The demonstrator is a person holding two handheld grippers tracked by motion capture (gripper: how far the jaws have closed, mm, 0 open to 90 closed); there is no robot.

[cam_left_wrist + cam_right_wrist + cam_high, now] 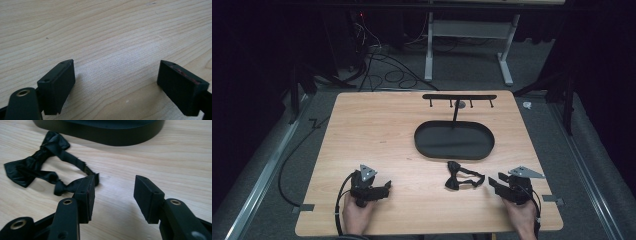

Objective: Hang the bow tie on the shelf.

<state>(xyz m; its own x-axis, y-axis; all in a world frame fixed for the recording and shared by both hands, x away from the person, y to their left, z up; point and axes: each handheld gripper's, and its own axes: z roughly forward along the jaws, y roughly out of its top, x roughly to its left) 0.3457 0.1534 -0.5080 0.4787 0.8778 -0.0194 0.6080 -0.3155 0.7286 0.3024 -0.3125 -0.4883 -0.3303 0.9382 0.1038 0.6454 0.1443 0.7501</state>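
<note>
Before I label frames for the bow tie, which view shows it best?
The right gripper view: the bow tie lies close, knot and strap clear. The high view shows it small, by the tray.

right gripper (113,195): jaws stood wide apart, nothing between them | fingers (86,198): low over the worktop (180,157) | bow tie (35,167): lay crumpled on the worktop, left of centre, its strap end just beside the left finger's tip | tray (105,132): dark, oval, beyond the bow tie
</note>
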